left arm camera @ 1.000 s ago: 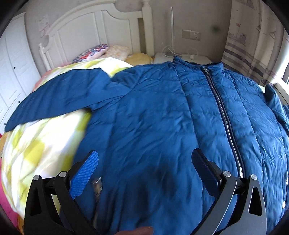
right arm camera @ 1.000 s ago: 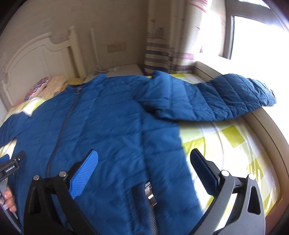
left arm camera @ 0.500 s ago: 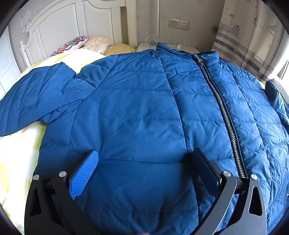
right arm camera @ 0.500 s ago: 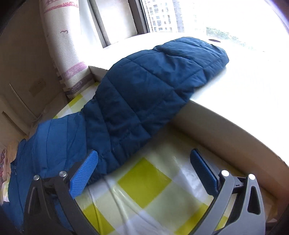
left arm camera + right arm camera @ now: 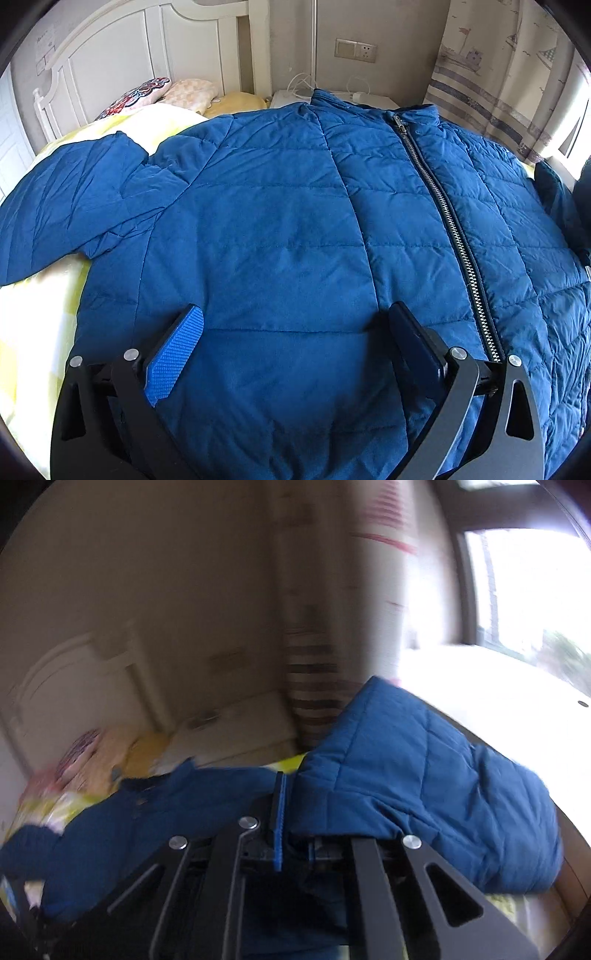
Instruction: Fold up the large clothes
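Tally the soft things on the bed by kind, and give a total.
Blue quilted jacket: 1
Pillows by the headboard: 3, floral, pale checked, yellow
Yellow checked bedspread: 1
Total: 5

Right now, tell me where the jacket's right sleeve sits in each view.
Left wrist view: right sleeve, a dark sliver at the far right edge, beyond the zipper.
Right wrist view: fills centre-right, clamped in the shut right tongs.
Shared landmark: the striped curtain.
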{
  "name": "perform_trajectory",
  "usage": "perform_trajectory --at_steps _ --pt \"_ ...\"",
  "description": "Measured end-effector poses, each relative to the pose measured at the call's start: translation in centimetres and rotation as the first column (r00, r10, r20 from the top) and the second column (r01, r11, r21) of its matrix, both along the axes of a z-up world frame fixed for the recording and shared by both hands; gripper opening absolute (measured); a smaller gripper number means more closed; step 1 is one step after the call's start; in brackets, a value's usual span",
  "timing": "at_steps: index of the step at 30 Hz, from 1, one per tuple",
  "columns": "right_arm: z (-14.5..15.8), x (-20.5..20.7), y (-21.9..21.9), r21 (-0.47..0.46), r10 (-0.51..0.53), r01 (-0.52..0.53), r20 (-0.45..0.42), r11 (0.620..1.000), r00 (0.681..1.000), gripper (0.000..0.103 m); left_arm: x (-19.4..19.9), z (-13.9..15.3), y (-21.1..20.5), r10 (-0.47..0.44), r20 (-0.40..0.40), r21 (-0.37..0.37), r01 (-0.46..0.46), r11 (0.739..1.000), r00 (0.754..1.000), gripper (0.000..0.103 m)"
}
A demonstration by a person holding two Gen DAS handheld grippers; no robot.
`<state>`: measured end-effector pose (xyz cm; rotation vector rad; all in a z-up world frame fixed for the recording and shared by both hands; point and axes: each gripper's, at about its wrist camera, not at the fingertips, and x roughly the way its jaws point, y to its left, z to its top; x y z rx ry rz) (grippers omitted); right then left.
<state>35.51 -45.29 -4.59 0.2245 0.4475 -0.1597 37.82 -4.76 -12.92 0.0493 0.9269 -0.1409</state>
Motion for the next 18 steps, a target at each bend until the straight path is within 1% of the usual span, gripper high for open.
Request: perform_trajectory --at_steps 1,2,3,4,5,6,7,8,9,10,11,12,13,14,16,17,18 --pt "0.2 0.5 3.6 -0.029 0.113 -0.113 0.001 0.993 0.994 0.009 -0.1 0.0 0.1 0.001 0.001 -0.006 -0.001 1.000 1.000 0.095" --pt "0.0 0.9 6.0 -0.034 0.190 -0.190 -0.008 0.981 0.982 0.009 -0.1 0.1 0.3 0.002 0.004 -0.019 -0.002 1.000 1.000 0.093" --pt "-0.4 1.4 8.2 -0.022 0.273 -0.273 -0.028 0.962 0.962 0.009 -0.2 0.2 0.7 0.007 0.010 -0.043 -0.007 0.999 1.000 0.091" --pt "-1.4 2.1 10.6 0.016 0.372 -0.371 -0.066 0.928 0.926 0.009 -0.3 0.3 1.2 0.015 0.016 -0.069 -0.014 0.998 1.000 0.090" --pt "-2.8 2.5 12.5 0.054 0.429 -0.426 -0.112 0.903 0.896 0.012 -0.4 0.4 1.8 0.027 0.023 -0.104 -0.024 0.994 0.999 0.089" --pt "-4.1 3.1 13.7 0.079 0.456 -0.449 -0.165 0.890 0.875 0.017 -0.6 0.6 2.8 0.046 0.034 -0.159 -0.040 0.986 0.998 0.089" --pt "-6.7 3.9 15.1 0.115 0.484 -0.471 -0.264 0.874 0.834 0.035 -0.8 0.8 3.8 0.066 0.043 -0.215 -0.056 0.975 0.997 0.089" --pt "-8.3 4.3 15.6 0.138 0.491 -0.473 -0.321 0.870 0.810 0.062 -0.9 0.9 4.4 0.079 0.047 -0.253 -0.065 0.965 0.996 0.089" --pt "-10.1 4.4 16.0 0.164 0.498 -0.473 -0.374 0.866 0.782 0.070 -1.0 0.9 5.3 0.091 0.050 -0.313 -0.071 0.947 0.995 0.089" --pt "-11.3 3.9 15.9 0.161 0.494 -0.471 -0.388 0.867 0.778 0.072 -1.1 0.9 5.6 0.092 0.051 -0.336 -0.069 0.939 0.994 0.089" --pt "-11.3 3.2 15.8 0.143 0.489 -0.472 -0.378 0.870 0.786 0.075 -1.1 0.9 5.8 0.091 0.053 -0.348 -0.067 0.935 0.994 0.089" --pt "-11.0 2.3 15.2 0.149 0.494 -0.475 -0.373 0.867 0.785 0.078 -1.1 0.9 5.7 0.092 0.054 -0.346 -0.067 0.936 0.994 0.089" --pt "-10.4 1.2 14.2 0.184 0.503 -0.469 -0.357 0.864 0.787 0.081 -1.1 0.9 5.5 0.091 0.055 -0.339 -0.068 0.939 0.994 0.089" --pt "-9.8 -0.3 13.5 0.208 0.505 -0.460 -0.331 0.863 0.798 0.082 -1.0 1.0 5.3 0.092 0.055 -0.327 -0.069 0.943 0.994 0.089" --pt "-8.6 -3.1 11.4 0.217 0.494 -0.448 -0.262 0.867 0.829 0.082 -1.1 1.3 4.7 0.101 0.067 -0.278 -0.079 0.957 0.993 0.089" --pt "-7.8 -5.1 10.4 0.168 0.441 -0.411 -0.235 0.896 0.866 0.082 -1.2 1.5 4.4 0.109 0.075 -0.251 -0.087 0.964 0.991 0.089" --pt "-7.6 -7.0 9.7 0.109 0.378 -0.363 -0.231 0.926 0.897 0.083 -1.8 2.1 3.5 0.104 0.104 -0.201 -0.082 0.976 0.989 0.089"
